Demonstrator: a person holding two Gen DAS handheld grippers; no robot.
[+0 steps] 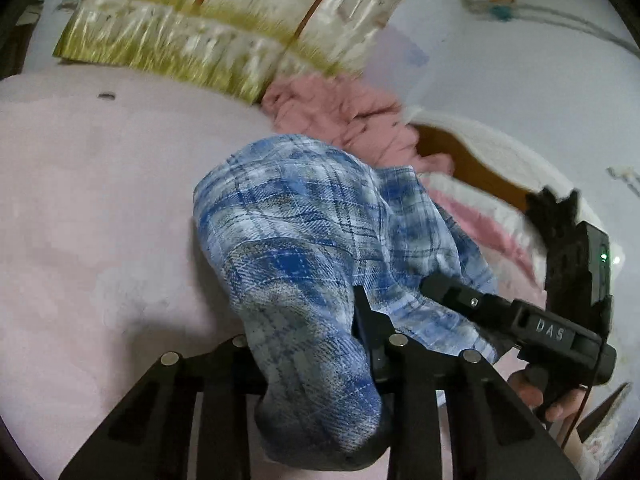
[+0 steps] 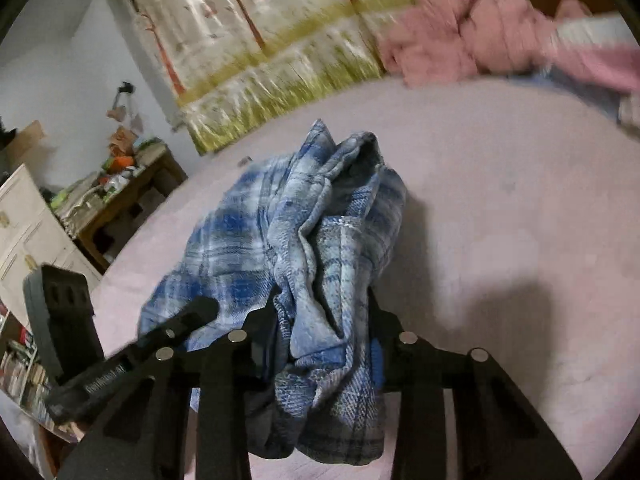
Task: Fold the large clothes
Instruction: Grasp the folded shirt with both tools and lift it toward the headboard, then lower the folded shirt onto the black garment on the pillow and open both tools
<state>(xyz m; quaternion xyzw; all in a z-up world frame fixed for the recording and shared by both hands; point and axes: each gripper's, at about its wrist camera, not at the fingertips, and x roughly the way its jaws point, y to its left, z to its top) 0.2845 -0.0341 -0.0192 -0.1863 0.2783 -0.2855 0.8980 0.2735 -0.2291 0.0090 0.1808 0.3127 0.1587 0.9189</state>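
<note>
We have 2 tools on the job, and both are clamped on the same shirt [image 1: 304,240]. The left tool [image 1: 316,344] has a thick bunch of the blue plaid cloth pinched between its fingers; the right tool [image 2: 324,332] grips another bunch the same way. From the left wrist view the right tool shows just beside ours, its tip against the cloth, so the 2 grips sit close together. We judge that this pairing is for lifting the shirt by 2 points of 1 edge, so it can hang and spread instead of staying bunched.

Beyond the tools the shirt is crumpled in a heap, its far part resting on the pink bed [image 2: 500,208], well in from the edges. No fold looks made yet.

A pink garment [image 2: 460,28] lies at the bed's far edge, well apart from the shirt, near the printed curtain [image 2: 280,40].
</note>
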